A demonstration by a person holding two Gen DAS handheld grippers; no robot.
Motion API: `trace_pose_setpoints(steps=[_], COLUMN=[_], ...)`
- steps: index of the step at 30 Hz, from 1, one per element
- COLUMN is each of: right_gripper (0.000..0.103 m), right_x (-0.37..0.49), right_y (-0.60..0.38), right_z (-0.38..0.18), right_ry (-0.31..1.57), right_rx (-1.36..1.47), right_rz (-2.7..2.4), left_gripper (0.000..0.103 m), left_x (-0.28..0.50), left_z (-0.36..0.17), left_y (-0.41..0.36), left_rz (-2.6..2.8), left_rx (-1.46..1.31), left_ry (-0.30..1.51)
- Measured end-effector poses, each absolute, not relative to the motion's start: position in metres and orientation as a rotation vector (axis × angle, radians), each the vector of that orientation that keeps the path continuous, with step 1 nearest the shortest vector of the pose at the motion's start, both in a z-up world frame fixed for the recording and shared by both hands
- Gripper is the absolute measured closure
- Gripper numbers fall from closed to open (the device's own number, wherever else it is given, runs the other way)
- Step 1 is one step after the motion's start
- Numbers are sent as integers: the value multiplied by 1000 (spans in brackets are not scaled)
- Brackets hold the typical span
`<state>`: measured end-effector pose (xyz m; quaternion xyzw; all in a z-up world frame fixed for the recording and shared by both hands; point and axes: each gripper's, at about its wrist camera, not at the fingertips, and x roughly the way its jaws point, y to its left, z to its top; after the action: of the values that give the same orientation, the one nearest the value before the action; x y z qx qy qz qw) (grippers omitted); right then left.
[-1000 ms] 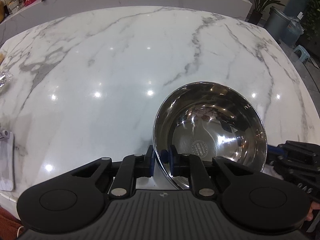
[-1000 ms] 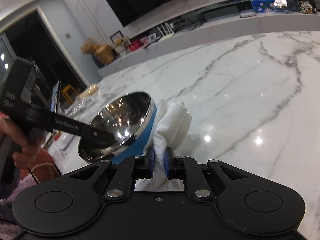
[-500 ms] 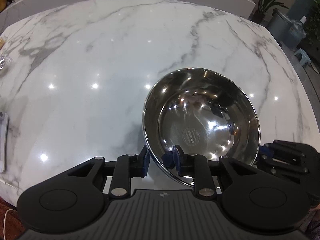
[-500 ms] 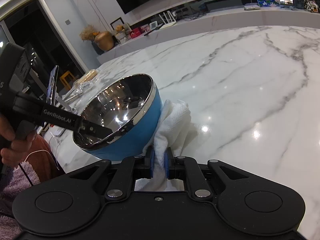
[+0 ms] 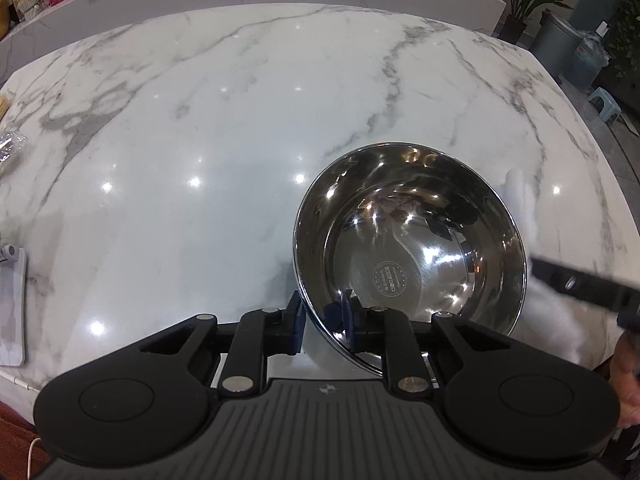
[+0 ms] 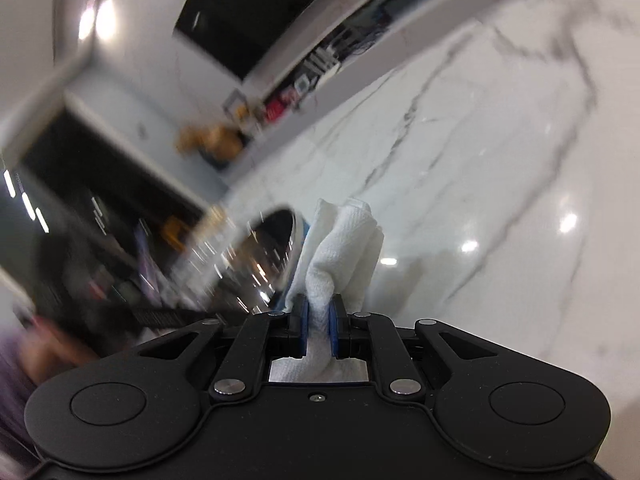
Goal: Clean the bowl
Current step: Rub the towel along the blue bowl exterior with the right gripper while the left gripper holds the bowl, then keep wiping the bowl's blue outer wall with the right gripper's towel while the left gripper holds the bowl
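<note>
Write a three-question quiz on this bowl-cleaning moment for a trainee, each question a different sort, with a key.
1. True or false: the left gripper clamps the rim of the steel bowl.
2. The right gripper holds: A) a sponge B) a white cloth C) nothing.
3. Fill in: the cloth sits against the bowl's ____ wall, not its inside.

Key
1. True: one finger is inside the rim, one outside.
2. B: the cloth is pinched between the blue pads.
3. Outer: the cloth touches the blue outside, though the right wrist view is blurred.
</note>
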<state>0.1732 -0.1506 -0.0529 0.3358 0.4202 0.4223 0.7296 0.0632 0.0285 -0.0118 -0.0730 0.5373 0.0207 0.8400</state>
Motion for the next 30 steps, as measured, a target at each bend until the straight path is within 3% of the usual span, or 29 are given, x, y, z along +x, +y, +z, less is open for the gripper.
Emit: trace_pose_setpoints(steps=[9, 26, 30], right_gripper=[93, 93, 93], right_x=[180, 184, 182], right_y=[-163, -156, -148], right_z=[-64, -78, -82], right_ry=[939, 1079, 1117], right_rx=[937, 874, 830], right_rz=[937, 843, 838], left_gripper=[86, 86, 82], left_x=[63, 67, 65], left_z=[-12, -11, -14], left_y=[29, 28, 31], left_rz=[19, 37, 63], left_rx=[-160, -163, -229], left_ry=[1136, 1139, 1156])
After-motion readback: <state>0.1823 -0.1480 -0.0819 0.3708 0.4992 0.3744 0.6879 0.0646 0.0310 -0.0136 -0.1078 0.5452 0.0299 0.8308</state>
